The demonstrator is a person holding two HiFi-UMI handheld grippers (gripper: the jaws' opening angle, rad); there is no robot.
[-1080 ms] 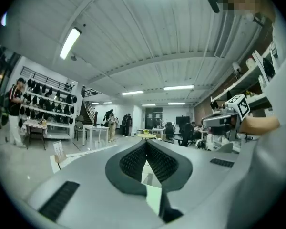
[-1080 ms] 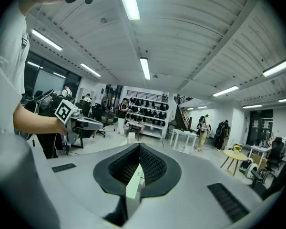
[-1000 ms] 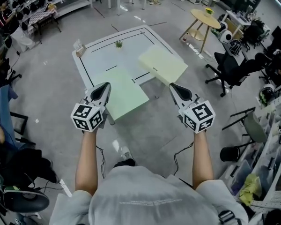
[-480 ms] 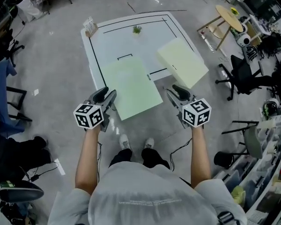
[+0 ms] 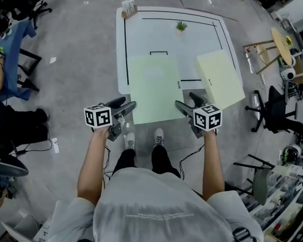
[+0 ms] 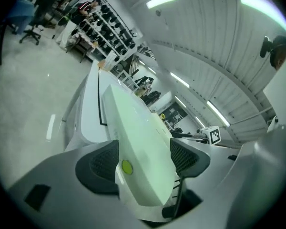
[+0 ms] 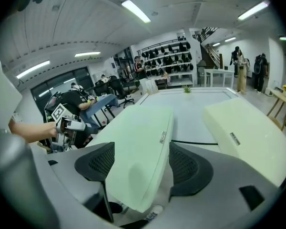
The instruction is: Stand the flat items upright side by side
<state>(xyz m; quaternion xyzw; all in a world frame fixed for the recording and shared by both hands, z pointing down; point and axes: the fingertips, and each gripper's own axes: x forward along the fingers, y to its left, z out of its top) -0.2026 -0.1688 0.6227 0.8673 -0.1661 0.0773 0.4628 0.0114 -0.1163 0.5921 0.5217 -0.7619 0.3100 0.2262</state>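
Two flat foam pads lie on the white table (image 5: 141,34): a pale green pad (image 5: 154,87) on the left and a yellowish pad (image 5: 219,79) on the right, overhanging the table's right edge. My left gripper (image 5: 127,109) is at the green pad's near left corner, my right gripper (image 5: 183,106) at its near right corner. Both jaws have just been opening. In the left gripper view the green pad (image 6: 133,128) runs between the left gripper's (image 6: 145,151) wide jaws. The right gripper (image 7: 140,159) likewise straddles the green pad (image 7: 138,137), with the yellowish pad (image 7: 243,132) beside it.
A small potted plant (image 5: 181,26) stands at the table's far side and a small box (image 5: 128,6) at its far left corner. A round wooden table (image 5: 280,39) and an office chair (image 5: 272,115) stand to the right. A seated person (image 5: 10,125) is at the left.
Both grippers came down and forward to the green pad's near edge. Their jaws went from shut to wide open, and the pad's corners now sit between them.
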